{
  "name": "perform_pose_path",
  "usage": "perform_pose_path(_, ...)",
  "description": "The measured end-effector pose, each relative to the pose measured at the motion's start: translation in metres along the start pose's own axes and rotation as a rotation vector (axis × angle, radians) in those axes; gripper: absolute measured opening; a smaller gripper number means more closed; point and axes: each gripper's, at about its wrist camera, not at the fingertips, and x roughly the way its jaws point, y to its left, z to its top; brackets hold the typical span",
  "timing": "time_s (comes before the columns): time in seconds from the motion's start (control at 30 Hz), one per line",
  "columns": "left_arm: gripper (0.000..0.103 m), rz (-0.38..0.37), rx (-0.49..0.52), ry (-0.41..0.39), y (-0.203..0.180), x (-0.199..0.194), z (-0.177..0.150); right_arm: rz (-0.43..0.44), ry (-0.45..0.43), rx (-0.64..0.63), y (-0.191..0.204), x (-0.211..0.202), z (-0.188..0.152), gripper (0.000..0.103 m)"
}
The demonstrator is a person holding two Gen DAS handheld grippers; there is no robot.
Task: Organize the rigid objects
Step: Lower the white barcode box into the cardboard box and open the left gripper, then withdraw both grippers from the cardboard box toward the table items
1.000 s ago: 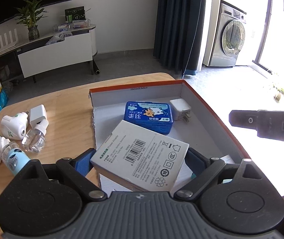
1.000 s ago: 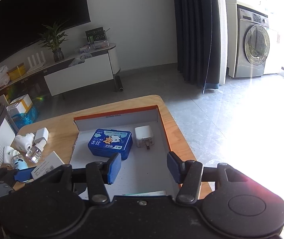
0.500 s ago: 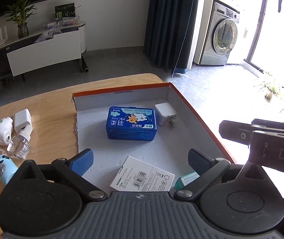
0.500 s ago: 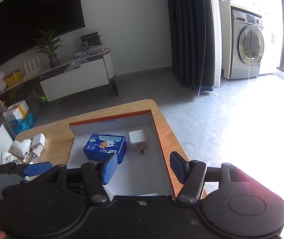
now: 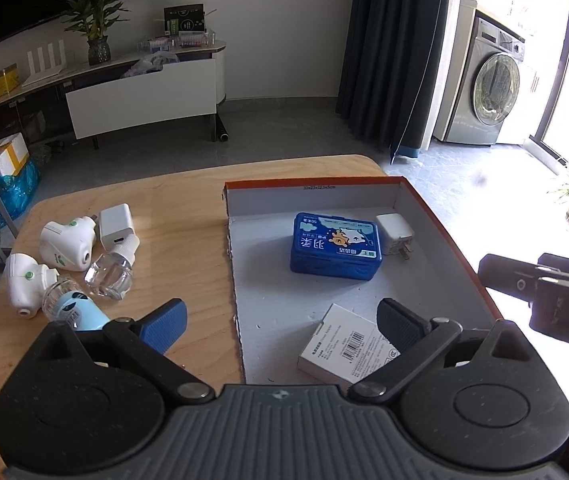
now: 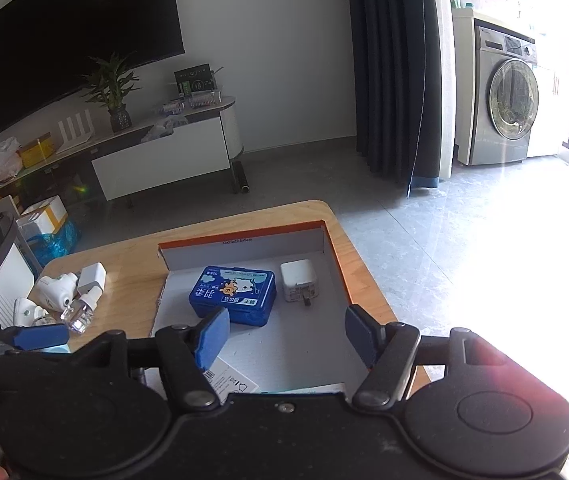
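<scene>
An orange-rimmed cardboard box (image 5: 424,204) lies on the wooden table. Inside it are a blue tin (image 5: 336,246), a white plug adapter (image 5: 394,234) and a white barcode carton (image 5: 348,348), which lies flat at the near end. My left gripper (image 5: 284,320) stands wide open above the box's near left edge, empty, with the carton just under its right finger. My right gripper (image 6: 286,334) hovers over the box with its jaws opening and nothing between them. The blue tin (image 6: 234,296) and the adapter (image 6: 298,280) lie beyond it.
Left of the box on the table (image 5: 172,216) lie two white plug-in diffusers (image 5: 66,238), a white charger (image 5: 114,226), a clear refill bottle (image 5: 108,274) and a light-blue one (image 5: 74,306). The right gripper's body (image 5: 544,292) reaches in from the right. Floor lies beyond the table's edges.
My left gripper let go of the white carton, which now lies in the box, and drew back to the left. My right gripper's jaws have widened.
</scene>
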Motion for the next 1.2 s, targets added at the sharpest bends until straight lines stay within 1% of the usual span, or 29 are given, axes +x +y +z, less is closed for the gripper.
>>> perform_pose_path(0.47,0.103,0.038,-0.047,-0.021,0.028,-0.012,-0.002,0.041,0.019,-0.046,0.022,0.000,-0.004,0.079)
perform_pose_path(0.83,0.103,0.054,-0.072,-0.025,0.045,-0.017,-0.005,0.069,0.038,-0.086,0.040,0.003,-0.006,0.079)
perform_pose_path(1.2,0.103,0.089,-0.100,-0.029,0.069,-0.021,-0.008,0.110,0.062,-0.132,0.063,0.007,-0.010,0.079)
